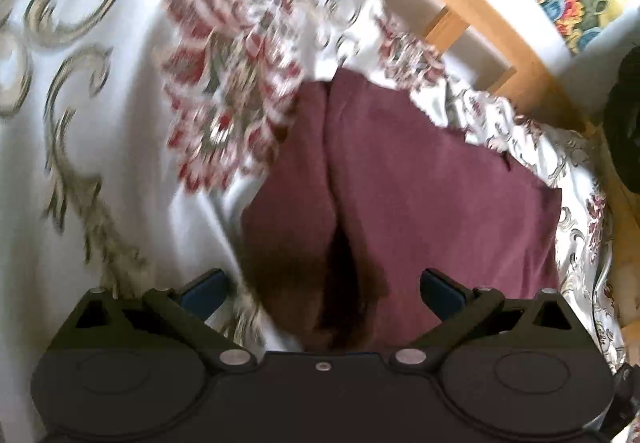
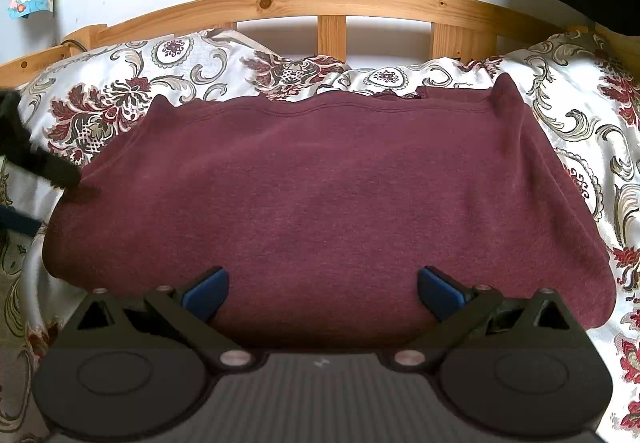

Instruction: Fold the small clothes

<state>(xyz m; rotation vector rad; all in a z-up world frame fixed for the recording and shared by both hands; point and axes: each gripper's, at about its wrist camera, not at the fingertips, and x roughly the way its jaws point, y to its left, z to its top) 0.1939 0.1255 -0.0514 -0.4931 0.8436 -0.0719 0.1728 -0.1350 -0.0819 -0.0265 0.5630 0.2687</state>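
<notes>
Right wrist view has the shirt [image 2: 320,195] lying flat on the bed [image 2: 580,131], already folded over once I'd guess. Both your left hand-held gripper [image 1: 322,289] and right hand-held gripper [image 2: 323,291] are spread wide, holding nothing. Pinch matching edge corners before lifting, so the layers don't slide apart.

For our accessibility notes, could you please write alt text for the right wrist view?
A maroon garment lies folded on a floral bedsheet, with the open right gripper hovering at its near edge. A wooden headboard stands behind.
</notes>
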